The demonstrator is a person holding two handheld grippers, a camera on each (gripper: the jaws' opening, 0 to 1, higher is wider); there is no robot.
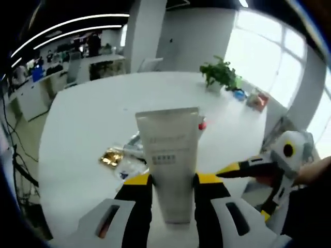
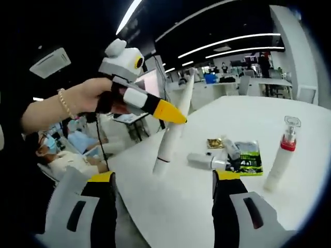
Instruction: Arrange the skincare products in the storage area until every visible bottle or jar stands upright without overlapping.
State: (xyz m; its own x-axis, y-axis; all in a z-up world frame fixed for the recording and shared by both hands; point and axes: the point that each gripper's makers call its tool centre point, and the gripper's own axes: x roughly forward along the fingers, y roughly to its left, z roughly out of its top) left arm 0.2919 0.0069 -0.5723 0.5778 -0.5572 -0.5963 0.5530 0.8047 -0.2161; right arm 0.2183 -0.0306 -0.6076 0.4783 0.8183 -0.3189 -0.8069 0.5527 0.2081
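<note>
Clamped between the left gripper's [image 1: 172, 181] yellow-tipped jaws, a white tube [image 1: 169, 155] is held above the white table [image 1: 77, 155], long axis up and down, crimped flat end up and cap end down. From the right gripper view the same tube [image 2: 173, 126] leans slightly. Right gripper [image 2: 164, 178] hangs with jaws wide apart, nothing between them. On the table I count one pump bottle [image 2: 282, 155] standing upright with a red collar, two small tubes [image 2: 212, 161] lying flat, one green sachet [image 2: 251, 157] and one gold packet [image 2: 215, 143].
</note>
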